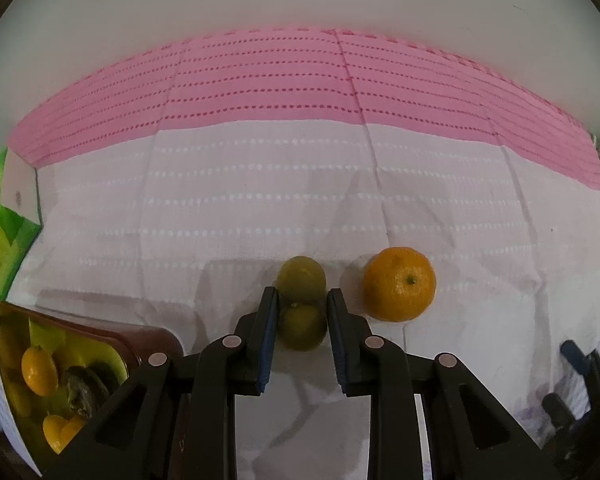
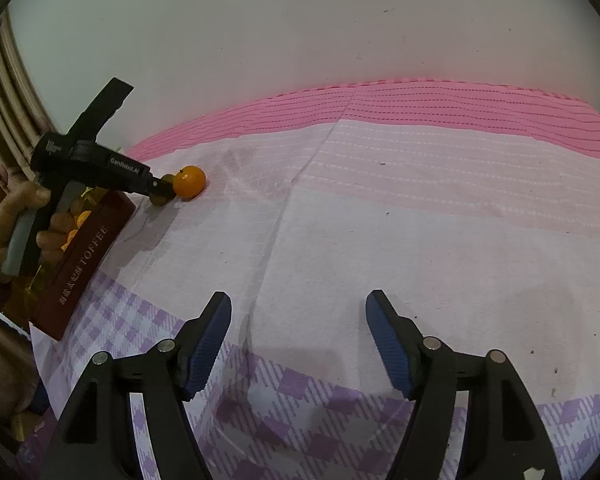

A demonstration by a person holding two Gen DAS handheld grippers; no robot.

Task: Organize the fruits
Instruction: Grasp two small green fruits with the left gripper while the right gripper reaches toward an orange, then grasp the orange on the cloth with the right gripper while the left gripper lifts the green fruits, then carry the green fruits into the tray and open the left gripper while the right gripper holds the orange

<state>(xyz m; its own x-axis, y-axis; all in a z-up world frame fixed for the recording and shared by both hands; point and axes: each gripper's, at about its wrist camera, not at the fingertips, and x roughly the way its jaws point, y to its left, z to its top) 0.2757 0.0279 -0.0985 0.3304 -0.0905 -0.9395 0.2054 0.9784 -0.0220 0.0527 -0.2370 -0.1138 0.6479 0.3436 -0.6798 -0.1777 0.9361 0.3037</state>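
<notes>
Fruit is found in two places: loose on the cloth (image 1: 260,200) and inside a box (image 1: 156,338) at the cloth's left edge.

Two greenish fruits lie touching one another near the middle of the cloth in the left wrist view. The nearer green fruit (image 1: 302,328) is clamped between the blue pads of the left gripper (image 1: 302,312), whose jaws are drawn in tight against its sides. The farther green fruit (image 1: 302,280) rests just beyond the fingertips, in contact with the held one. An orange (image 1: 400,284) stands just beside this pair, on their right, stem end facing up, clear of the fingers.

The box, dark red outside with a yellow lining, is seen to hold several small orange fruits (image 1: 39,372) and a dark item that cannot be identified. A green carton (image 1: 0,248) stands beyond the box at the cloth's left edge.

In the right wrist view, the left gripper (image 2: 160,194) is seen from the side, held by a hand (image 2: 8,224) above the box (image 2: 84,264), its tip lowered to the cloth against the orange (image 2: 189,187). Lettering reading TOFFEE is visible on the box side.

The right gripper (image 2: 298,308) is held over bare cloth near the checked near edge, its jaws standing about half open with nothing between them.
</notes>
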